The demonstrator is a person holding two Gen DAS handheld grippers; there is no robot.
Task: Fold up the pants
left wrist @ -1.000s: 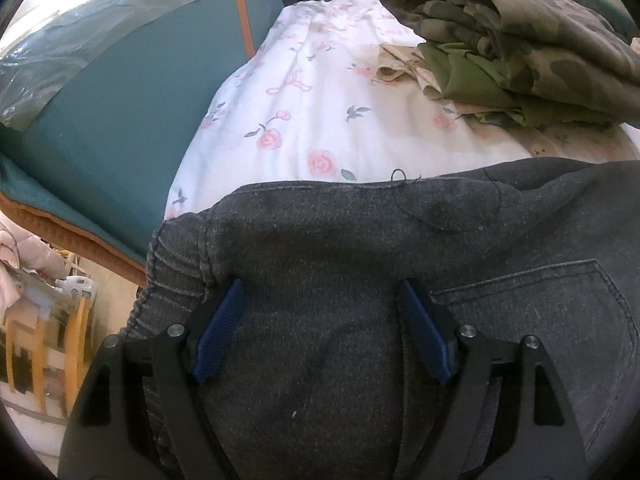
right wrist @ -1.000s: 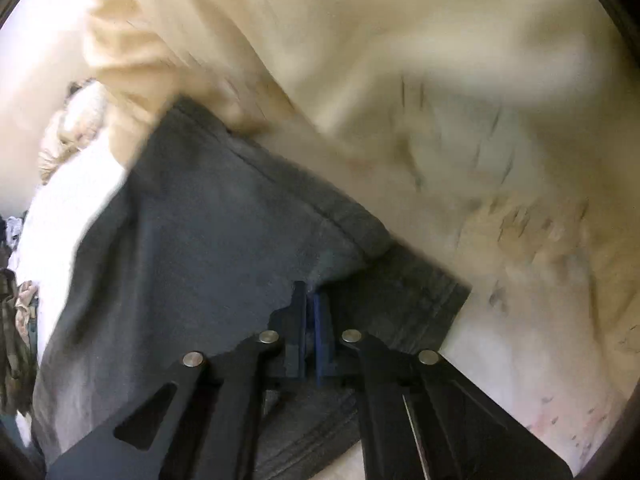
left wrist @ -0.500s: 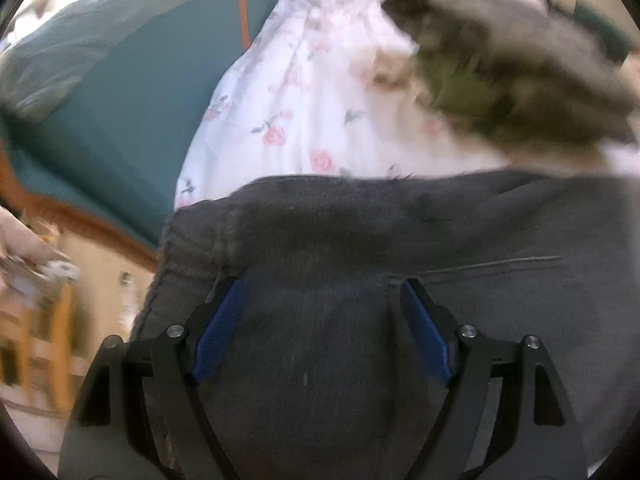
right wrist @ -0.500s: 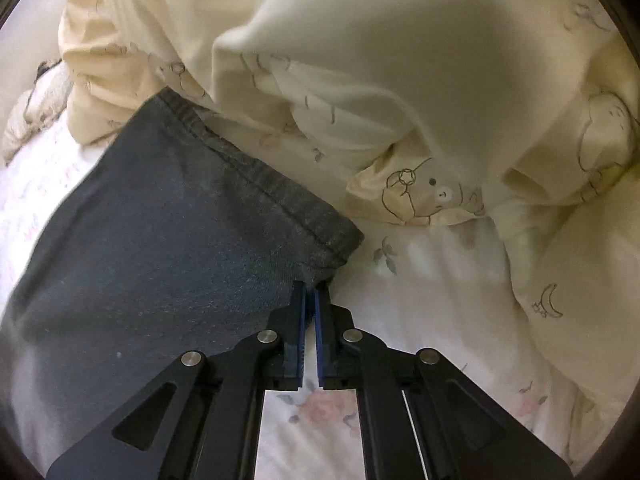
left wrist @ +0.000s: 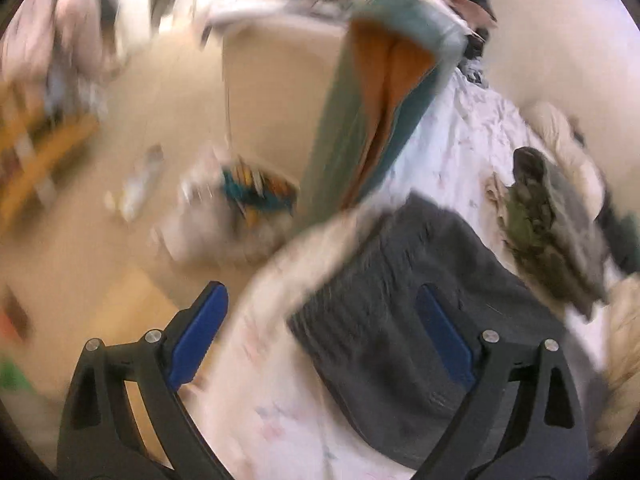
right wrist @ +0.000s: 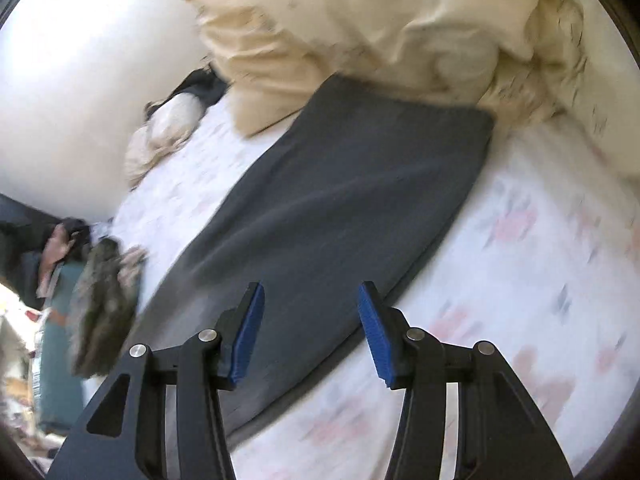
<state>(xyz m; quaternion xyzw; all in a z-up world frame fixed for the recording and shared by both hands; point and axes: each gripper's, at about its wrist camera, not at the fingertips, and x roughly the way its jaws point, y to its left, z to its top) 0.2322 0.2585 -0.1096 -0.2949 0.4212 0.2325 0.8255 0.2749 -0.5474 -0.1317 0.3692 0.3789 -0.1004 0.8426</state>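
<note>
The dark grey pants [right wrist: 340, 208] lie flat on the floral bed sheet [right wrist: 520, 264], legs running up to the cream blanket. In the left wrist view their waistband end [left wrist: 412, 312] lies near the bed's edge. My left gripper [left wrist: 320, 336] is open and empty, held above the waistband and the sheet. My right gripper [right wrist: 310, 332] is open and empty, raised above the near part of the pants leg. Both views are blurred by motion.
A folded camouflage stack [left wrist: 548, 224] lies on the bed past the pants, also in the right wrist view [right wrist: 104, 304]. A cream printed blanket [right wrist: 400, 28] is bunched at the pants' hem. A teal cushion [left wrist: 368, 120] stands by the bed; clutter lies on the floor [left wrist: 248, 192].
My right gripper has opened, let go of the pants hem and pulled back. My left gripper has lifted off the waistband and swung left toward the bed's edge.
</note>
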